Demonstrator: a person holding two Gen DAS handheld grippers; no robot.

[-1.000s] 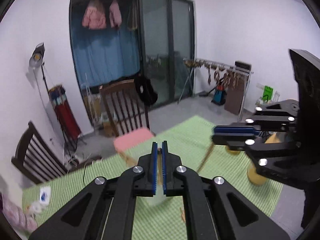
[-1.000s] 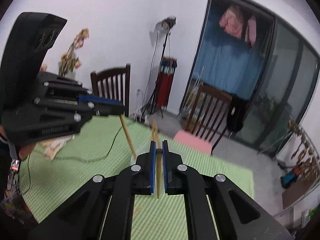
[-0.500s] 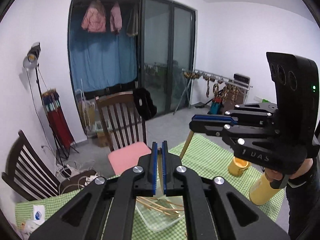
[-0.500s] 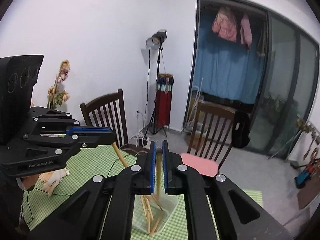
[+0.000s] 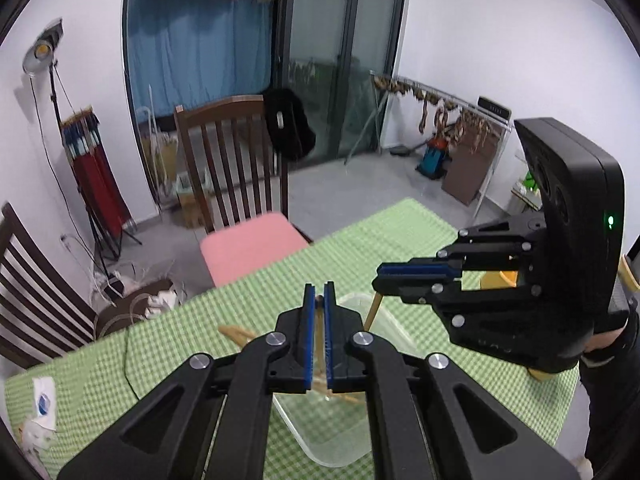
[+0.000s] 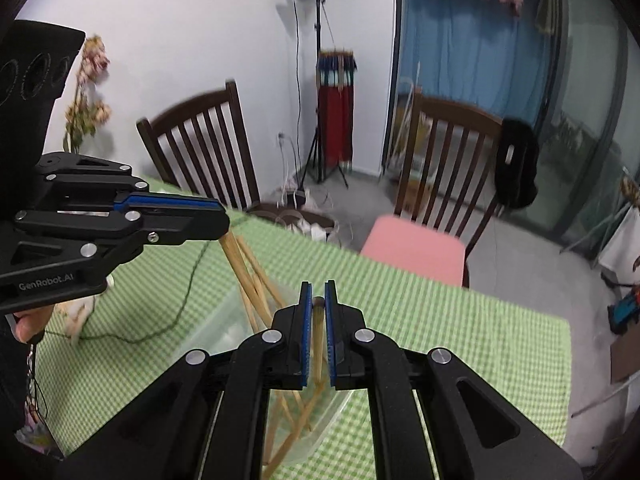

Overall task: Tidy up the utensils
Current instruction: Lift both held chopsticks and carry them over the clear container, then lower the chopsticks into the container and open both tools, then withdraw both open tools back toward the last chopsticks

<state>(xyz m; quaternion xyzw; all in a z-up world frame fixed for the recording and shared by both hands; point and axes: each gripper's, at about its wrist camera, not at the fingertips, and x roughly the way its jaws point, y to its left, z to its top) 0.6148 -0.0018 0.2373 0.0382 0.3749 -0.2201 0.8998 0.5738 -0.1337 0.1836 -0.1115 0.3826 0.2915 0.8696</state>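
Observation:
My left gripper [image 5: 319,294] is shut on a wooden chopstick [image 5: 319,344] that hangs down into a clear plastic container [image 5: 394,330] on the green checked tablecloth. My right gripper [image 6: 319,292] is shut on another wooden chopstick [image 6: 317,344], also above the container [image 6: 224,320]. The right gripper shows in the left wrist view [image 5: 384,280] with its chopstick [image 5: 375,310] pointing down. The left gripper shows in the right wrist view [image 6: 218,220] with its chopstick [image 6: 242,276]. More chopsticks [image 6: 296,428] lie inside the container.
A green checked tablecloth [image 5: 400,236] covers the table. A wooden chair with a pink cushion [image 5: 250,246] stands at the far edge. A yellow cup [image 5: 498,278] sits behind the right gripper. A second chair [image 6: 200,148] and dried flowers [image 6: 88,92] are at the left.
Both views have tilted down toward the table. Both grippers, each still holding a chopstick, have come lower over the container.

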